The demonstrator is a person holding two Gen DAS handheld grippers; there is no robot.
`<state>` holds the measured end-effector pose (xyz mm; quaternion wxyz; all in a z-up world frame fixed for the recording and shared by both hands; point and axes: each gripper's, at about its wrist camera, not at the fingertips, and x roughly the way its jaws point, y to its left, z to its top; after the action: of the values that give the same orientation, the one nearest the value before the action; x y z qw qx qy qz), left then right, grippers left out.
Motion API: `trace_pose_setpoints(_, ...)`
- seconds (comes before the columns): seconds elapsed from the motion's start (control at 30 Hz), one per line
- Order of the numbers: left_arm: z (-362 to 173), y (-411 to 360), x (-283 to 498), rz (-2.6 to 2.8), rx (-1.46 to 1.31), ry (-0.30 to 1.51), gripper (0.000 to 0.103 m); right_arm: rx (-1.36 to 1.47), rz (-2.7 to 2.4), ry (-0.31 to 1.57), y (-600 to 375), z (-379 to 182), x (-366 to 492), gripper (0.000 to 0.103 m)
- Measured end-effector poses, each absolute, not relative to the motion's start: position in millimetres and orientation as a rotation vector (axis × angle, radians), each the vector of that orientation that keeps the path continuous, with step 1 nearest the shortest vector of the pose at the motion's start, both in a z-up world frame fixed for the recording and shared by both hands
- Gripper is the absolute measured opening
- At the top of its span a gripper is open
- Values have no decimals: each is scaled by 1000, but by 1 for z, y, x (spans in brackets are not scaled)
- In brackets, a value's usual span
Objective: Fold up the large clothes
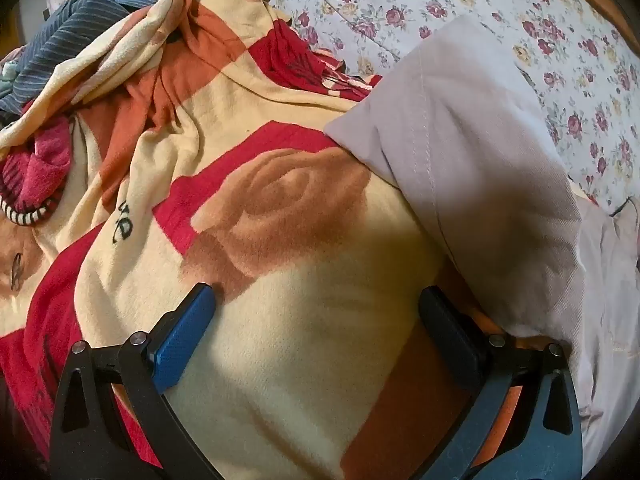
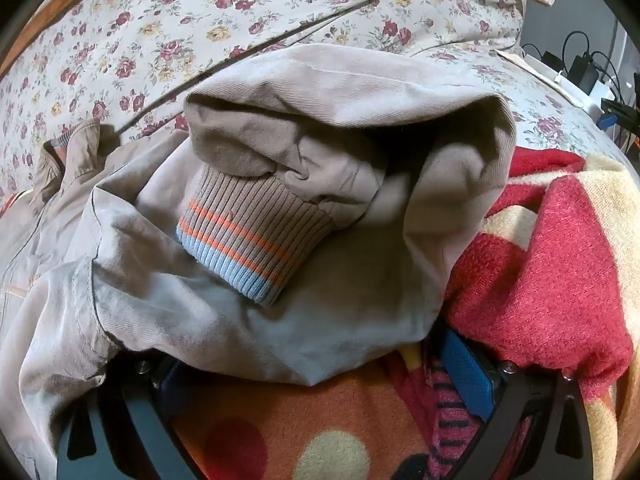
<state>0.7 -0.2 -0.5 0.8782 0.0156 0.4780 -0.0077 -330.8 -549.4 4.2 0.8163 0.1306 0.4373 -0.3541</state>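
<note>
A beige jacket (image 2: 280, 312) lies crumpled on the bed, one sleeve folded over with its ribbed cuff (image 2: 244, 240), striped orange and blue, on top. Its fabric drapes over my right gripper (image 2: 304, 364), whose jaws stand wide apart, partly hidden under the cloth. In the left wrist view the jacket (image 1: 480, 168) lies at the right. My left gripper (image 1: 316, 304) is open, its fingers spread over a cream, red and orange rose-print blanket (image 1: 280, 208), holding nothing.
The bed has a floral sheet (image 1: 440, 4). A pile of other clothes, including a blue striped garment (image 1: 76, 28) and a red knit (image 1: 36, 176), lies at the left. The blanket (image 2: 560, 264) bunches at the right. Cables and chargers (image 2: 592, 68) sit beyond the bed.
</note>
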Motion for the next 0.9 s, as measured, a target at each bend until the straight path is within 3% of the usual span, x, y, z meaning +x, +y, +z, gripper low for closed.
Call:
trace_pose_setpoints(0.33, 5, -4, -22, -27, 95, 993, 102, 288, -758, 947, -544, 10, -334, 103)
trace_pose_setpoints(0.53, 28, -12, -50, -136, 65, 949, 102, 333, -726, 869, -528, 45, -353, 103)
trace_pose_setpoints(0.73, 61, -39, -96, -226, 111, 831, 102, 426, -595, 744, -473, 88, -385, 103)
trace_pose_setpoints(0.9, 73, -60, -123, -281, 163, 774, 102, 307, -477, 763, -405, 108, -406, 103)
